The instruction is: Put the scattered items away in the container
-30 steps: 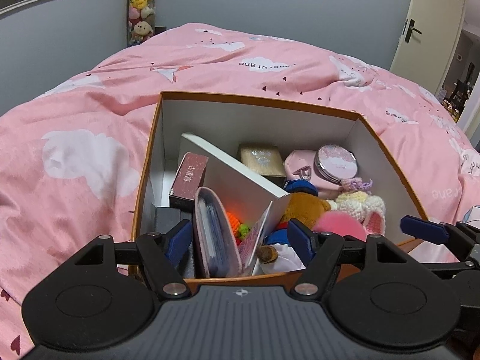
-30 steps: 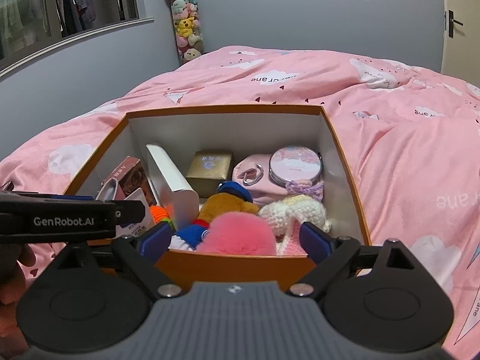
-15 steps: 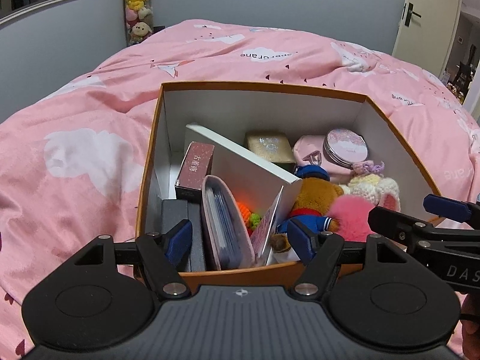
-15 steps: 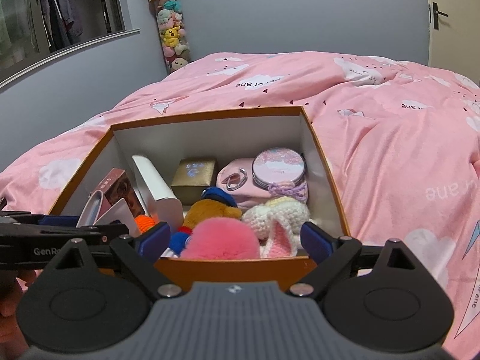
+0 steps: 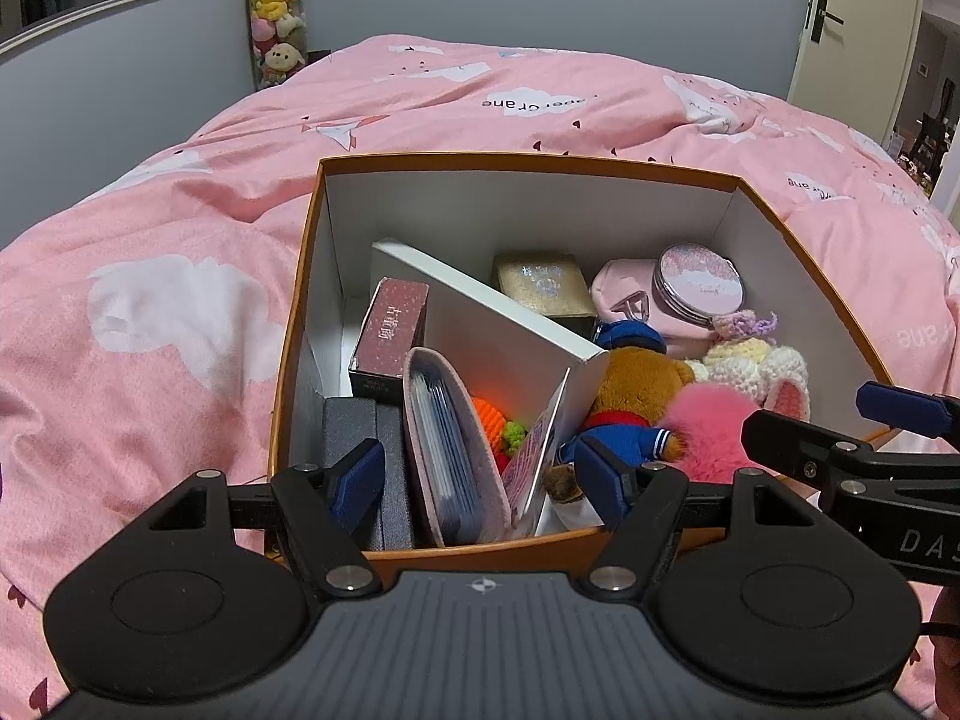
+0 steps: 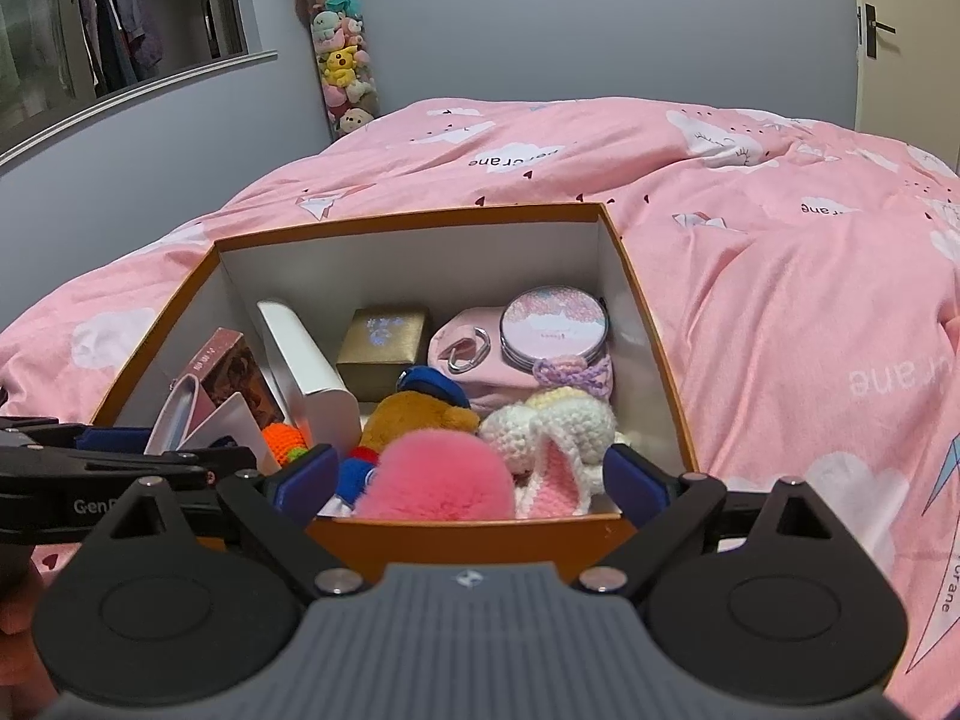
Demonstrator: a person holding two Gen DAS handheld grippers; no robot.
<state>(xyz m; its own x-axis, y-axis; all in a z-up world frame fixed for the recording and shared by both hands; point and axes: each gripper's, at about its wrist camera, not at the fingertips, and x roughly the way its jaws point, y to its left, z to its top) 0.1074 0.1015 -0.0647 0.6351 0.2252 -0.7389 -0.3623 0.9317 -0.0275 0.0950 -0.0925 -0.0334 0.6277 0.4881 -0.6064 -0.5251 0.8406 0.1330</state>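
Note:
An orange box (image 5: 528, 163) with white inner walls sits on the pink bed, also seen as the orange box (image 6: 414, 217) in the right wrist view. Inside lie a brown bear toy (image 5: 636, 387), a pink pompom (image 6: 438, 483), a crocheted bunny (image 6: 558, 429), a round pink tin (image 6: 555, 330), a gold box (image 6: 384, 339), a maroon box (image 5: 390, 333), a white box (image 5: 504, 333) and a pink card holder (image 5: 447, 450). My left gripper (image 5: 483, 480) hangs open over the near left of the box. My right gripper (image 6: 468, 477) hangs open over the near right, empty.
The pink cloud-print duvet (image 6: 780, 300) spreads all around the box. A column of plush toys (image 6: 342, 66) stands in the far corner by the grey wall. A door (image 5: 858, 30) is at the far right. A hand (image 6: 18, 600) shows at the lower left edge.
Both grippers have pulled back and risen slightly from the box, staying open and empty. The box contents have not moved.

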